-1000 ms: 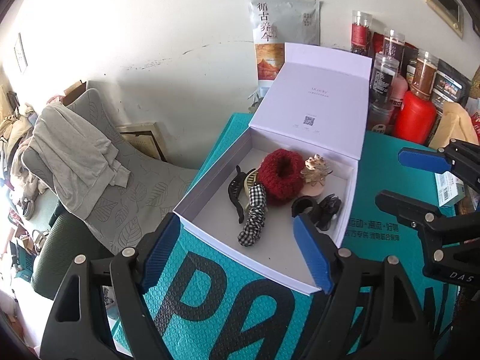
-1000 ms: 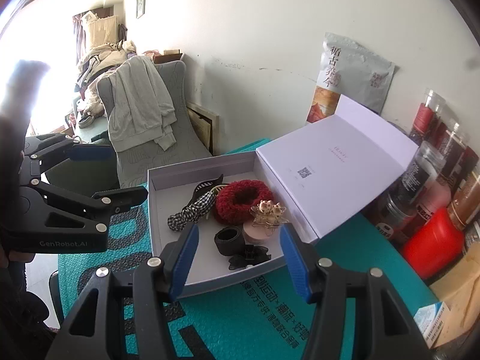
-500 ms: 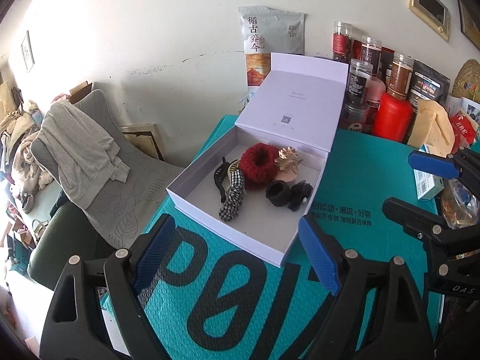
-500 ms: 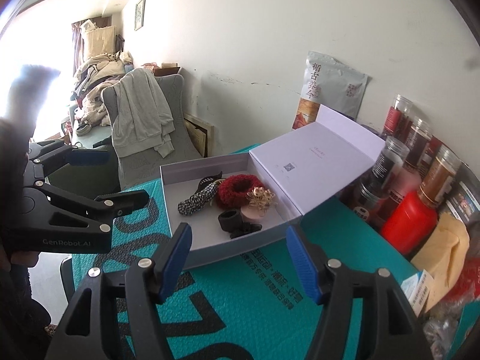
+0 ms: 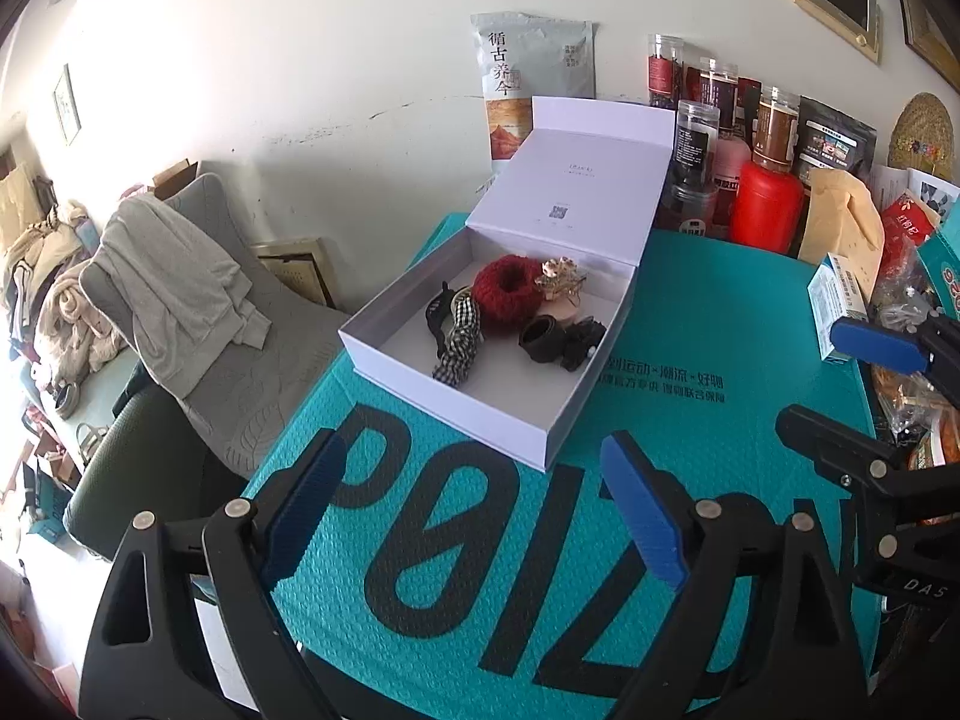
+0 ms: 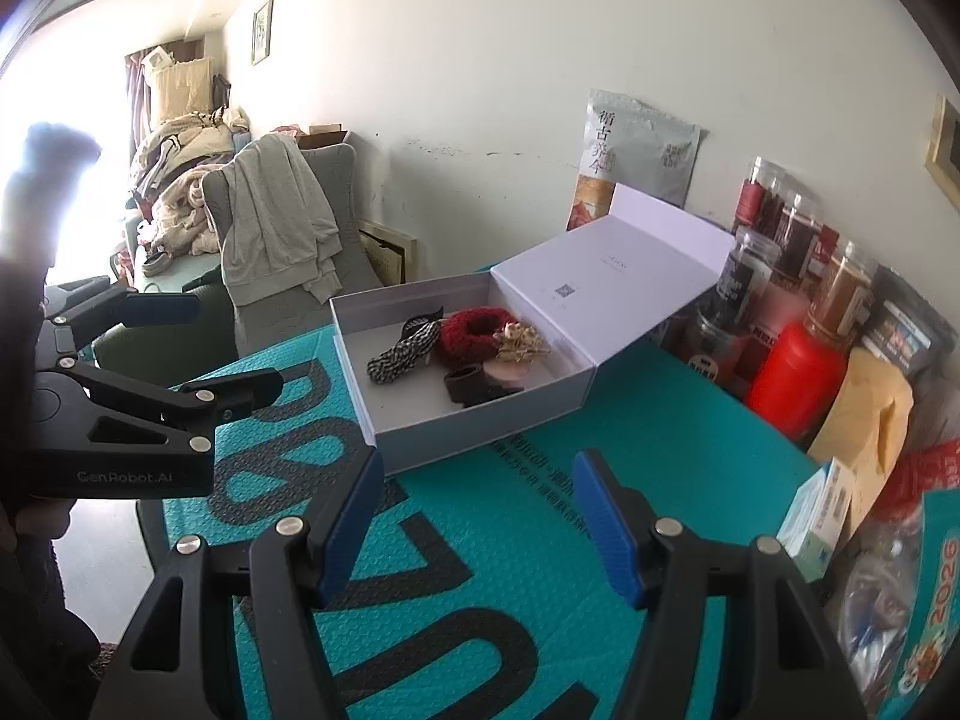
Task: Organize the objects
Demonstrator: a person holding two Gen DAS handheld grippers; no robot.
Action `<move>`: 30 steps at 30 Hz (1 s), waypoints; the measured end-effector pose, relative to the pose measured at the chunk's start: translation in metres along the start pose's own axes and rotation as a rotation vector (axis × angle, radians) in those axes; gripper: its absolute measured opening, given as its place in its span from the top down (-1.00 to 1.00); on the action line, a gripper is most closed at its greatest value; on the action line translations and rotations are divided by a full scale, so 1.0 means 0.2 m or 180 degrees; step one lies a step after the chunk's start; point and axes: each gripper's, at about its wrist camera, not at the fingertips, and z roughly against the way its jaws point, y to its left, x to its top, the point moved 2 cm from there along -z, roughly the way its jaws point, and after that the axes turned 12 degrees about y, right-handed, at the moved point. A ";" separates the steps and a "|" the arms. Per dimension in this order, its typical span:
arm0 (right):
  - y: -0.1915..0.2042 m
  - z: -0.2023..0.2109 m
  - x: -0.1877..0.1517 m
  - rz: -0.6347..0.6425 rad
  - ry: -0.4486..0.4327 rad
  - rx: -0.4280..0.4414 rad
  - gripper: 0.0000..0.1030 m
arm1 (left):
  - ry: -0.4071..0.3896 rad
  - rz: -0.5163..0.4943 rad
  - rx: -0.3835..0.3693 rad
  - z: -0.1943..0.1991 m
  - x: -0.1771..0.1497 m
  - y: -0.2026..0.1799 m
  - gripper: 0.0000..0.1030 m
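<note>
A white box (image 5: 456, 402) with its lid (image 5: 576, 192) open stands on the teal mat (image 5: 690, 438). Inside lie a red scrunchie (image 5: 507, 294), a checkered bow (image 5: 459, 342), a black claw clip (image 5: 435, 315), a gold flower clip (image 5: 561, 276) and black hair pieces (image 5: 561, 339). The box also shows in the right wrist view (image 6: 456, 432) with the scrunchie (image 6: 474, 330). My left gripper (image 5: 474, 516) is open and empty, in front of the box. My right gripper (image 6: 480, 528) is open and empty, also in front of the box.
Jars, a red bottle (image 5: 765, 210), a tan bag (image 5: 843, 228) and packets crowd the wall side at the right. A grey tea pouch (image 5: 531, 78) leans on the wall. A chair with a grey garment (image 5: 174, 294) stands left of the table.
Both grippers have drawn back from the box, which now looks smaller and farther away. Both stay open and empty.
</note>
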 end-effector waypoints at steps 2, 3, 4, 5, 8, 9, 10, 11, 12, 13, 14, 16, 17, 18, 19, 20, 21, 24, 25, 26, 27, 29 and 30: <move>0.01 0.01 -0.04 -0.0015 0.0026 -0.0012 -0.29 | 0.0009 0.0017 0.0001 0.01 -0.03 0.00 -0.68; 0.01 0.01 -0.05 -0.0022 0.0036 -0.0025 -0.29 | 0.0014 0.0028 0.0014 0.01 -0.04 0.00 -0.68; 0.01 0.01 -0.06 -0.0027 0.0046 -0.0030 -0.29 | 0.0020 0.0032 0.0026 0.01 -0.06 -0.01 -0.68; 0.01 0.01 -0.07 -0.0032 0.0053 -0.0019 -0.29 | 0.0023 0.0036 0.0026 0.01 -0.07 -0.01 -0.68; 0.01 0.02 -0.10 -0.0047 0.0058 0.0004 -0.29 | 0.0026 0.0052 0.0010 0.02 -0.10 -0.02 -0.69; 0.02 0.03 -0.11 -0.0046 0.0061 0.0007 -0.29 | 0.0025 0.0057 0.0031 0.02 -0.11 -0.02 -0.70; 0.02 0.03 -0.12 -0.0044 0.0073 0.0003 -0.29 | 0.0029 0.0051 0.0067 0.02 -0.12 -0.03 -0.71; 0.02 0.03 -0.12 -0.0038 0.0082 -0.0004 -0.29 | 0.0032 0.0042 0.0078 0.02 -0.13 -0.03 -0.72; 0.02 0.02 -0.13 -0.0031 0.0088 -0.0011 -0.29 | 0.0036 0.0039 0.0075 0.03 -0.14 -0.04 -0.73; 0.02 0.02 -0.13 -0.0027 0.0091 -0.0014 -0.29 | 0.0040 0.0037 0.0065 0.03 -0.14 -0.04 -0.74; 0.03 0.03 -0.13 -0.0024 0.0090 -0.0009 -0.29 | 0.0039 0.0035 0.0057 0.03 -0.15 -0.05 -0.76; 0.03 0.03 -0.14 -0.0017 0.0085 -0.0001 -0.29 | 0.0025 0.0040 0.0055 0.05 -0.16 -0.05 -0.79; 0.04 0.04 -0.14 -0.0008 0.0081 -0.0003 -0.29 | 0.0025 0.0040 0.0050 0.05 -0.16 -0.05 -0.83; 0.04 0.04 -0.14 0.0000 0.0077 -0.0001 -0.29 | 0.0028 0.0037 0.0026 0.06 -0.16 -0.05 -0.84; 0.04 0.04 -0.14 0.0008 0.0074 0.0003 -0.29 | 0.0028 0.0041 0.0000 0.06 -0.17 -0.05 -0.84; 0.05 0.04 -0.14 0.0015 0.0069 0.0008 -0.29 | 0.0026 0.0053 -0.0018 0.06 -0.17 -0.04 -0.84; 0.05 0.04 -0.14 0.0021 0.0067 0.0012 -0.29 | 0.0025 0.0064 -0.0023 0.07 -0.17 -0.04 -0.84; 0.06 0.05 -0.14 0.0038 0.0064 0.0008 -0.29 | 0.0019 0.0079 0.0004 0.08 -0.18 -0.04 -0.84; 0.06 0.05 -0.14 0.0041 0.0063 0.0009 -0.29 | 0.0024 0.0083 0.0003 0.08 -0.18 -0.03 -0.84; 0.06 0.05 -0.14 0.0041 0.0058 0.0009 -0.29 | 0.0028 0.0086 -0.0003 0.08 -0.18 -0.03 -0.84; 0.06 0.06 -0.14 0.0040 0.0056 0.0008 -0.29 | 0.0032 0.0088 0.0000 0.08 -0.18 -0.03 -0.84; 0.06 0.06 -0.14 0.0033 0.0046 -0.0004 -0.29 | 0.0050 0.0105 0.0002 0.08 -0.18 -0.03 -0.84; 0.06 0.06 -0.14 0.0034 0.0046 -0.0006 -0.29 | 0.0050 0.0110 0.0002 0.08 -0.18 -0.03 -0.84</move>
